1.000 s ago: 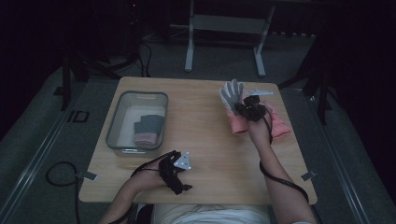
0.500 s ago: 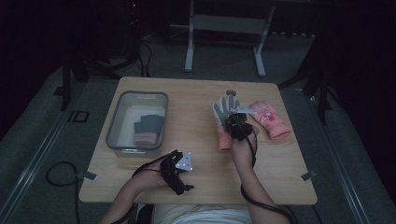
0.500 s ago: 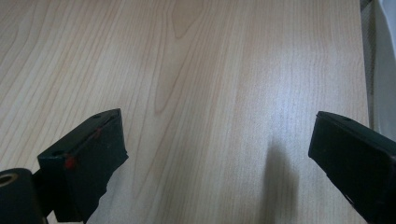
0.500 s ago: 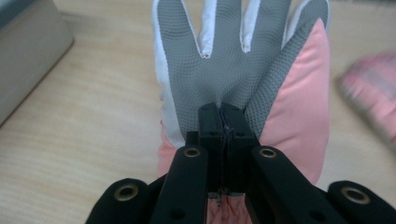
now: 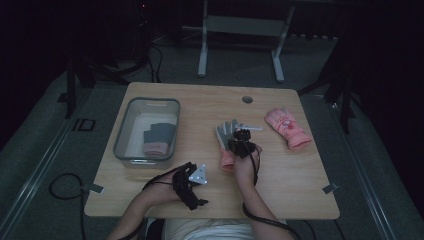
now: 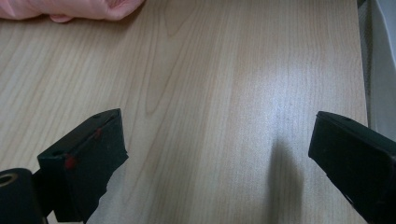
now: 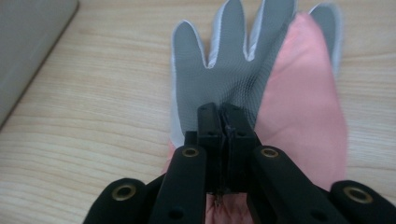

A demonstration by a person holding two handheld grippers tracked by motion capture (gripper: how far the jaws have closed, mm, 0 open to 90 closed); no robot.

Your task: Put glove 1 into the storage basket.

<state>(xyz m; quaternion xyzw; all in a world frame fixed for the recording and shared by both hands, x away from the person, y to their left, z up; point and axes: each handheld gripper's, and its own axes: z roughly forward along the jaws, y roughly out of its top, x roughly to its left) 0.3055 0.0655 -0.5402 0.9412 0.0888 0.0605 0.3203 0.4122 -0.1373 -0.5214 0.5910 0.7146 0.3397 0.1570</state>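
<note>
Pink-and-grey fabric glove: right claw is pinching its palm, jaws clenched; lying mid-frame on the surface in the high view. Likely soft, light, floppy; gripping cuff or palm suits. Left claw is resting released, lower left.

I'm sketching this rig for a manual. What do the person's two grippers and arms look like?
Both grippers are black. The left gripper carries a grey three-cornered plate on top, and its blocky jaws bear small red marks. The right gripper has brass-ringed holes on its linkage arms. Black cables trail from each. The forearms are bare, without sleeves.
</note>
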